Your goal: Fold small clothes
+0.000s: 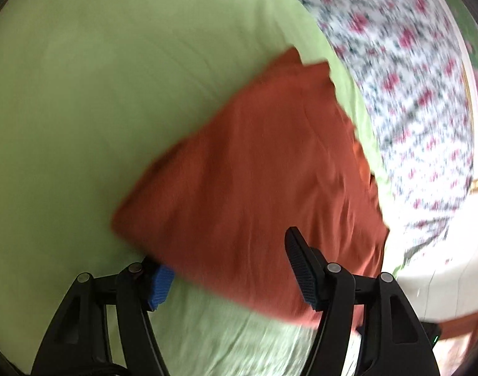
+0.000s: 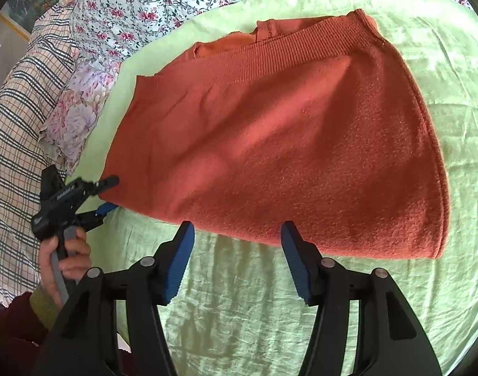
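Fuzzy rust knit garment (image 2: 270, 144), folded trapezoid

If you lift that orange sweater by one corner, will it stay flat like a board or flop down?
Probably flop: the orange sweater is soft knit, already folded and creased on the green sheet. It looks thick and fuzzy, so likely not slippery. The left gripper has its jaws around one corner.

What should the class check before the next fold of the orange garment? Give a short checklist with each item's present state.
1. Orange garment lies flat on the green sheet: ok.
2. Right gripper open, at the near edge: ok.
3. Left gripper open around the garment's corner: ok.
4. Left gripper's hold closed on cloth: not ok.
5. Ribbed hem edges aligned: cannot tell.
6. Left wrist view sharp: not ok, blurred.
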